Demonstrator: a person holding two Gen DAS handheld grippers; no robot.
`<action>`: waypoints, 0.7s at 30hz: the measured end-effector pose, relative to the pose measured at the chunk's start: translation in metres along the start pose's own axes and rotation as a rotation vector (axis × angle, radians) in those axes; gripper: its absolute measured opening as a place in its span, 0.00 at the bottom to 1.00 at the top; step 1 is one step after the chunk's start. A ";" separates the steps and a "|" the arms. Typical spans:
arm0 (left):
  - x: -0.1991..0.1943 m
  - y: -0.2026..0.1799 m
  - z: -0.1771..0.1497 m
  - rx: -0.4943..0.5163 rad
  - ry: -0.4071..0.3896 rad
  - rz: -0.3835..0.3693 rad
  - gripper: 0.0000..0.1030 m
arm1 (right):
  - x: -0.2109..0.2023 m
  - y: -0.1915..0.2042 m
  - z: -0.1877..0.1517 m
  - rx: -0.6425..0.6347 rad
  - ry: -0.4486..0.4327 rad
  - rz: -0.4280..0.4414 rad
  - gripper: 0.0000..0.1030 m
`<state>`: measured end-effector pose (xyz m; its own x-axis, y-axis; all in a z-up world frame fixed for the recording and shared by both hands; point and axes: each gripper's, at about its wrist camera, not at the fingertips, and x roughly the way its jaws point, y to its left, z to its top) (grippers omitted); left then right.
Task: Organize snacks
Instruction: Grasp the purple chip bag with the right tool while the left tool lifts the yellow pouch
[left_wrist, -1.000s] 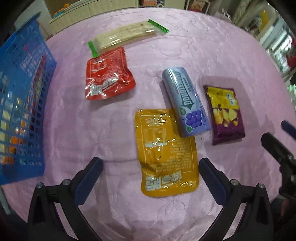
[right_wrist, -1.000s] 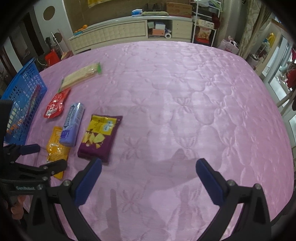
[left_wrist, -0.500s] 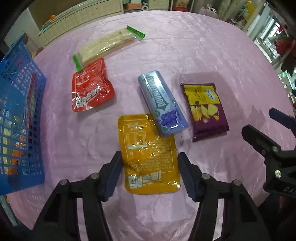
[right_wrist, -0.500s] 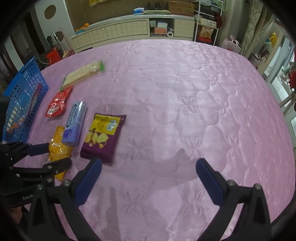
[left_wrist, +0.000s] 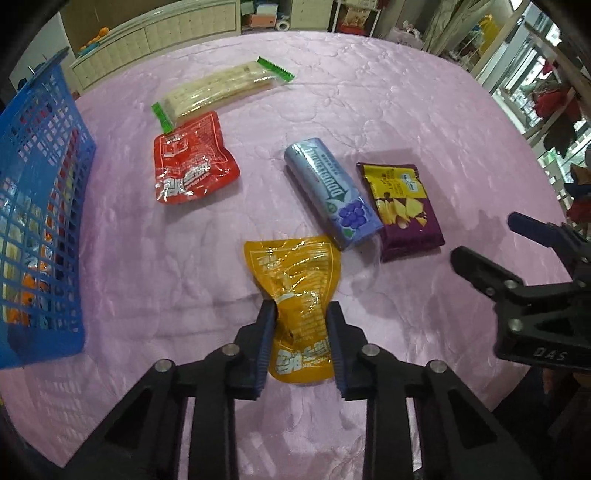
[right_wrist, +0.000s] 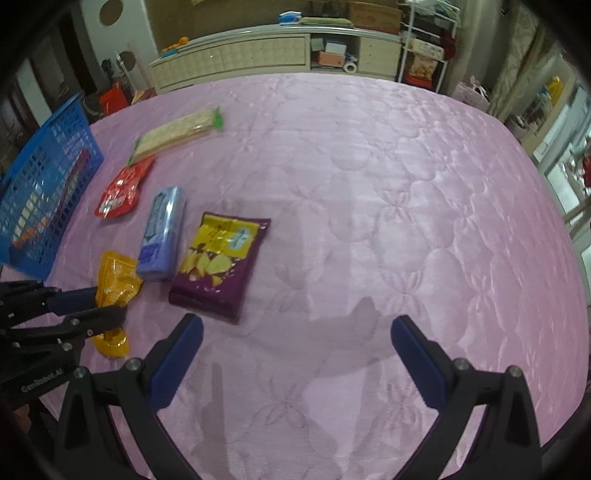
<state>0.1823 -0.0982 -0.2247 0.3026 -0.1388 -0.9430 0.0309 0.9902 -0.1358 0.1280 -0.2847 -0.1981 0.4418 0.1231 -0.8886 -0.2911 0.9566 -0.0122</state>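
Note:
My left gripper (left_wrist: 301, 308) points down at the pink quilted table, and its jaws are closing on a yellow snack pouch (left_wrist: 295, 266). The pouch is pinched and crumpled between the pads, with its far end raised. The right wrist view shows the same grip, the left gripper (right_wrist: 107, 306) holding the yellow pouch (right_wrist: 118, 273). A blue-purple gum pack (left_wrist: 332, 195) and a purple chip bag (left_wrist: 400, 210) lie just beyond. My right gripper (right_wrist: 295, 325) hovers open over bare cloth with nothing in it, and also shows at the right of the left wrist view (left_wrist: 485, 236).
A blue mesh basket (left_wrist: 37, 206) with several snacks inside stands at the left edge. A red pouch (left_wrist: 192, 166) and a long cracker pack (left_wrist: 221, 88) lie farther back. Shelves and cabinets line the room behind the table.
The left gripper's jaws went from wide open to pinching the yellow pouch, which is now crumpled and lifted at its far end. The right gripper stayed where it was.

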 end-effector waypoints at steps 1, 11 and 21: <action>-0.002 0.002 -0.002 -0.001 -0.011 -0.009 0.22 | 0.000 0.001 0.000 -0.001 0.001 0.011 1.00; -0.031 0.022 -0.004 0.032 -0.130 -0.070 0.16 | 0.005 0.007 0.015 0.092 0.036 0.101 1.00; -0.034 0.036 0.006 0.001 -0.146 -0.080 0.16 | 0.033 0.020 0.044 0.082 0.098 0.020 0.82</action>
<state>0.1792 -0.0582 -0.1959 0.4342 -0.2145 -0.8749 0.0615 0.9760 -0.2088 0.1741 -0.2495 -0.2072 0.3505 0.1200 -0.9288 -0.2268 0.9731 0.0402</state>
